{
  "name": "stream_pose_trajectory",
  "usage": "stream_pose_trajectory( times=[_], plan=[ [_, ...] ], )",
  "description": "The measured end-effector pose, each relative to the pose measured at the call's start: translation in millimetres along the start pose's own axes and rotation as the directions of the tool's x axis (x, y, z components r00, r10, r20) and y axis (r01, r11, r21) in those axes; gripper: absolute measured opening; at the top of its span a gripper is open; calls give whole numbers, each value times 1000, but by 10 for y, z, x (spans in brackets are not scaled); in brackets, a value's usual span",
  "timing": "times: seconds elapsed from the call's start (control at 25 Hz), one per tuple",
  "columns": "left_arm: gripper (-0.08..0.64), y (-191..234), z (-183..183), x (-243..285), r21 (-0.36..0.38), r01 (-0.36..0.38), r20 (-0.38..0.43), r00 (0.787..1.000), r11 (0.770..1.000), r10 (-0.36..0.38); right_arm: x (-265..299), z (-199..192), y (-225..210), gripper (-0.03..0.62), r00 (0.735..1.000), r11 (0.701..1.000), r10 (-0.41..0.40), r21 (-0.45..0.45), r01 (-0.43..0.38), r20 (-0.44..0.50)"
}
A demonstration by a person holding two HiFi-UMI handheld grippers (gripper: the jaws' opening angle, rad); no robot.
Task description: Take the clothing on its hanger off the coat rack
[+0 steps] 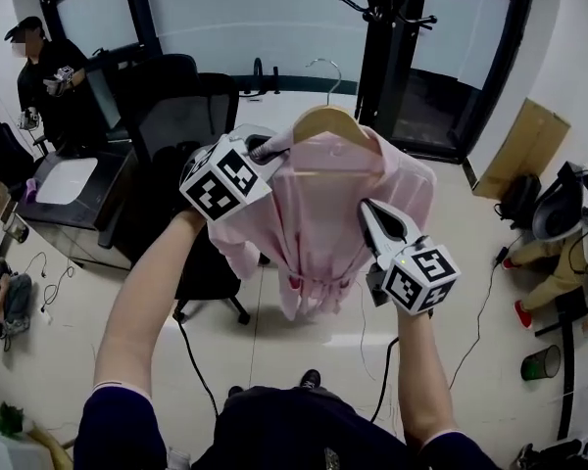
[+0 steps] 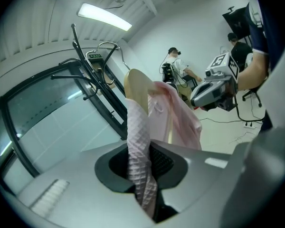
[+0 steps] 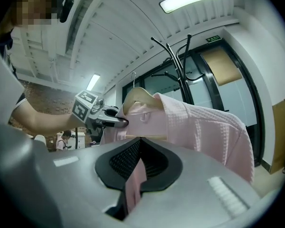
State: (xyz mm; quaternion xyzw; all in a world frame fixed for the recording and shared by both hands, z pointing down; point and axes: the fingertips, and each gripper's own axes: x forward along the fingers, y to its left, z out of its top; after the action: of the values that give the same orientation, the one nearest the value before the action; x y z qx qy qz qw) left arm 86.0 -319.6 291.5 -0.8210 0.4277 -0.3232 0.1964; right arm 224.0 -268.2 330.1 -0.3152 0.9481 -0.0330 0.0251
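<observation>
Clenching the pink garment (image 1: 318, 199): left gripper (image 1: 271, 149) jaws at its shoulder, right gripper (image 1: 366, 208) jaws lower

Left gripper (image 1: 271, 148): tips at the shoulder of the pink garment (image 1: 318, 204), just beside the left end of the wooden hanger (image 1: 325, 121). Right gripper (image 1: 366, 209): tips against the garment's right front, below the hanger. Garment hangs between the two grippers. Metal hook (image 1: 325, 67) sits above both, apart from the black coat rack (image 1: 380, 37) standing beyond the right gripper. Black office chair (image 1: 181, 106) is beyond and left of the left gripper, with a person (image 1: 44, 67) farther left. Green bin (image 1: 541, 362) is on the floor, right of the right gripper.
</observation>
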Motion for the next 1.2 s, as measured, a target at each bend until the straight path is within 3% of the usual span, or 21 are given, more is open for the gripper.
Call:
stream_pose_trajectory(
  times=[0.32, 0.92, 1.2],
  plan=[
    [57, 232, -558, -889, -19, -68, -46, 997, 998, 67, 419, -35, 902, 2, 996, 996, 84, -16, -84, 0],
    [57, 827, -1691, -2270, -56, -156, -124, 981, 986, 148, 1115, -135, 2387, 2, 990, 990, 141, -18, -141, 4],
    [57, 1217, -2108, -2499, -70, -227, -172, 962, 971, 212, 1520, -308, 2589, 1, 979, 980, 199, -21, -200, -50]
  ],
)
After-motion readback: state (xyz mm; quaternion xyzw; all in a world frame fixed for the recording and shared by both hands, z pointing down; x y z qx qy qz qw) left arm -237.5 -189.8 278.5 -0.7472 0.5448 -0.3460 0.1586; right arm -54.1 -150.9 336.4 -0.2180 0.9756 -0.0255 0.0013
